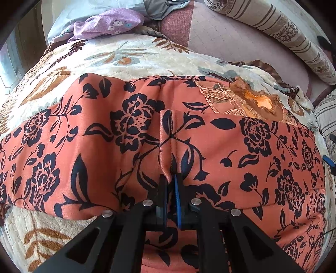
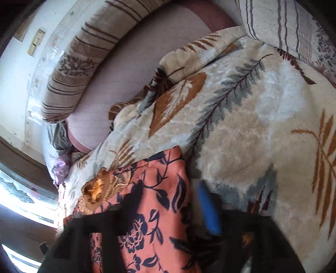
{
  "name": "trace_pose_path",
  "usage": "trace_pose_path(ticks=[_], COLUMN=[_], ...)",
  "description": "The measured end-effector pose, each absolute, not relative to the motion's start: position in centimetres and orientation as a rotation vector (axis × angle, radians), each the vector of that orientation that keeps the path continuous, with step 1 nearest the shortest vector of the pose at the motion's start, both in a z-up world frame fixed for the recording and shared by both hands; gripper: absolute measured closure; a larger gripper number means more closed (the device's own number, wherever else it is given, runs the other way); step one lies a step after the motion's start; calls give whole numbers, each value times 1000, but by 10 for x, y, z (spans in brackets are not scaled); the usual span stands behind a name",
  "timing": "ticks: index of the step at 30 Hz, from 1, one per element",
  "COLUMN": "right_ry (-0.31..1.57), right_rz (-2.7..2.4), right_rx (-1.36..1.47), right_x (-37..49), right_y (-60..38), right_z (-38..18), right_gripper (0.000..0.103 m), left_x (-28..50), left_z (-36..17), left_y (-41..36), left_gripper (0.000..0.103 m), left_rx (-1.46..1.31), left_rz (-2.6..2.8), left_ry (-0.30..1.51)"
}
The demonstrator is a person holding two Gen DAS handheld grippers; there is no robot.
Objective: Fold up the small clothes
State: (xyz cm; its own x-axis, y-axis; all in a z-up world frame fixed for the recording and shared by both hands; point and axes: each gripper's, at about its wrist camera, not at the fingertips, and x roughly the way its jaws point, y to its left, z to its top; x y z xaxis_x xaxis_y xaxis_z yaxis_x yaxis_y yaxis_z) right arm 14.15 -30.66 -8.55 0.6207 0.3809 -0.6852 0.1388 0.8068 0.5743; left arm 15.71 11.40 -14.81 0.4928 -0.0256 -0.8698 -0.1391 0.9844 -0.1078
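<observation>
An orange garment [image 1: 130, 134] with black flowers lies spread across a cream leaf-patterned blanket [image 1: 126, 56]. Its brown lace collar [image 1: 252, 100] is at the upper right. In the left wrist view my left gripper [image 1: 170, 180] is shut on a raised seam fold near the garment's middle. The right wrist view shows one end of the same garment [image 2: 151, 195] at the bottom, with the collar [image 2: 94, 191] on its left. My right gripper [image 2: 168, 203] is blurred and stands wide open over that end. Its blue pad [image 2: 208, 208] is beside the cloth's right edge, and nothing is pinched.
A striped bolster pillow [image 1: 289, 35] lies along the far side on a pink sheet [image 1: 231, 42]. A purple floral cloth [image 1: 109, 25] and pale blue fabric [image 1: 88, 8] are heaped at the back left. Another striped pillow [image 2: 294, 27] and a bright window [image 2: 19, 189] show in the right wrist view.
</observation>
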Motion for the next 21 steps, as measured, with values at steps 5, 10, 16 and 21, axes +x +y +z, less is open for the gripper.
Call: trace_pose_path(ticks=[5,10,16,21], right_ry=[1082,1146,1150,1108], right_rz=[252,210,159,74], right_rx=[577,474,555,602], right_x=[129,120,121,108], right_y=[-287,-277,-290,-297], right_z=[-101,-110,-125,-106], right_gripper=[41,93,94,90], left_x=[158,157,158,158], left_z=[-149,-149,-149,-149], left_y=[116,115,113,112], left_gripper=[94,94,94,94], left_rx=[-187,-176,-160,-155], left_rz=[74,70,74,74], left_ry=[1059,1055,1053,1051])
